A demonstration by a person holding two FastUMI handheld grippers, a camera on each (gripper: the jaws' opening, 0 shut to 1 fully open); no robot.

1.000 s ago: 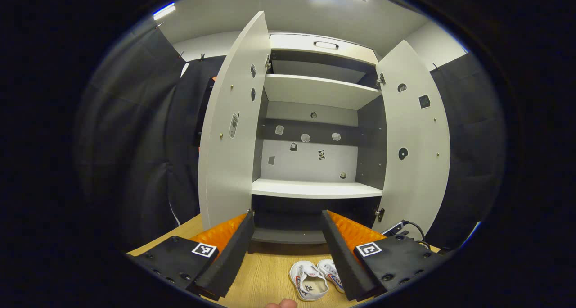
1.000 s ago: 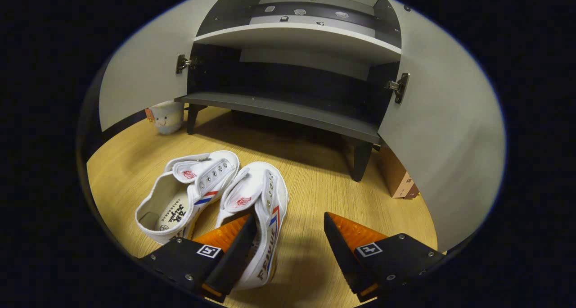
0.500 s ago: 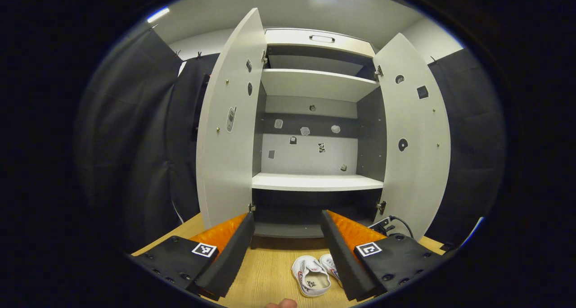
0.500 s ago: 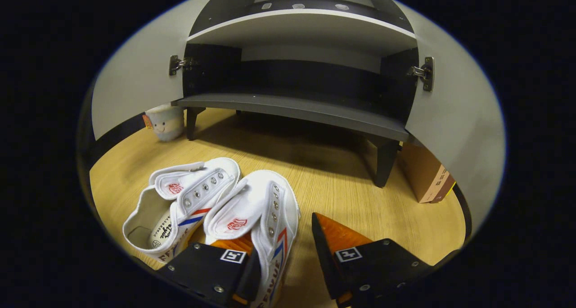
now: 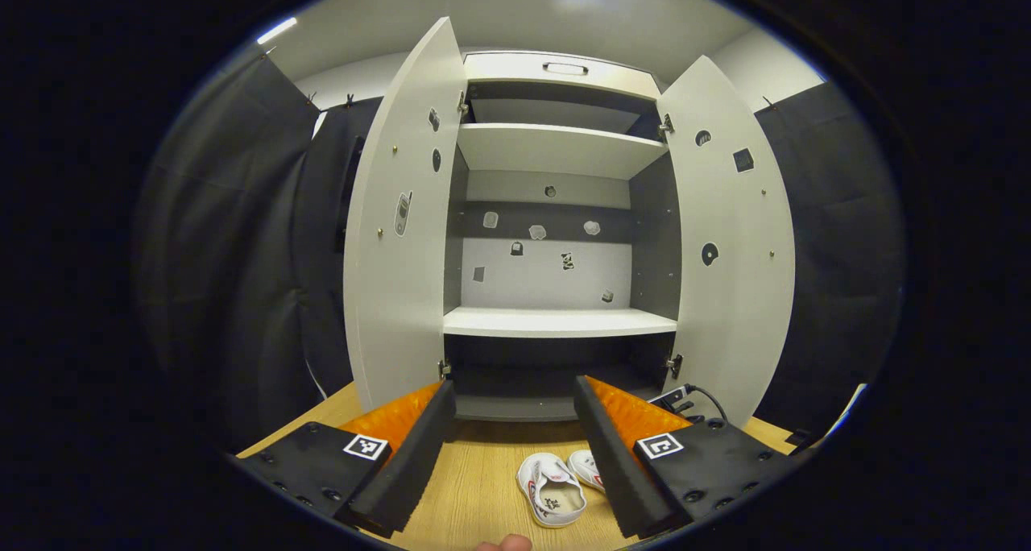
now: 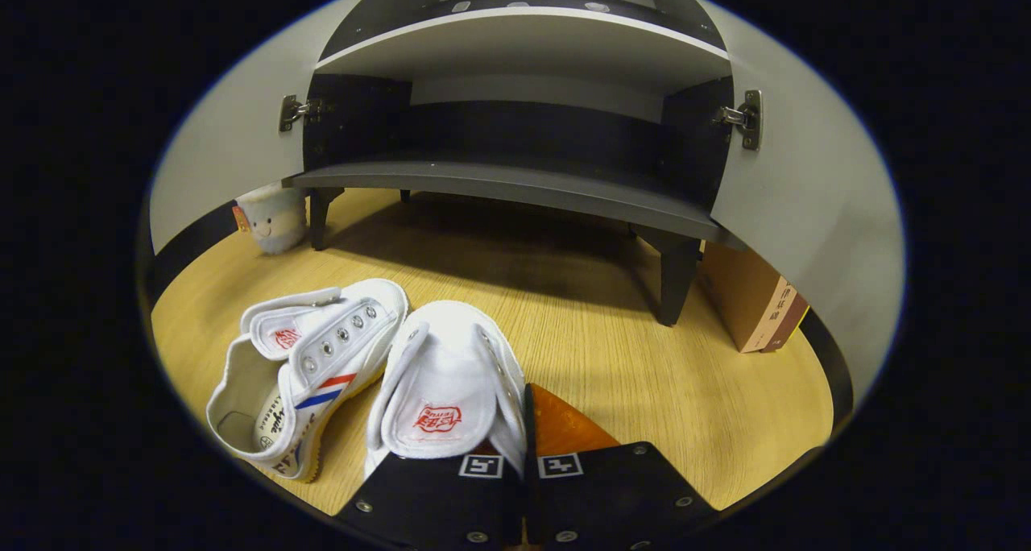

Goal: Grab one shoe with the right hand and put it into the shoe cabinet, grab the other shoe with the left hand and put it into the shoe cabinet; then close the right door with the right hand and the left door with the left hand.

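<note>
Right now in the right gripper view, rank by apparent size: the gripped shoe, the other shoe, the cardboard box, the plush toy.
1-2. Gripped shoe and other shoe: they look alike, and the gripped one sits nearer the camera, so unranked.
3. Cardboard box, partly behind the cabinet door.
4. Plush toy, farthest off.

Both shoes [image 6: 310, 366] [image 6: 447, 386] are white canvas; red and blue stripes are seen on the left one, a red logo on each tongue. The cabinet [image 6: 515, 188] is dark grey inside, with pale grey doors [image 5: 395, 229]. The floor [image 6: 644, 374] is light wood-grained. The box [image 6: 753, 301] is brown.
</note>
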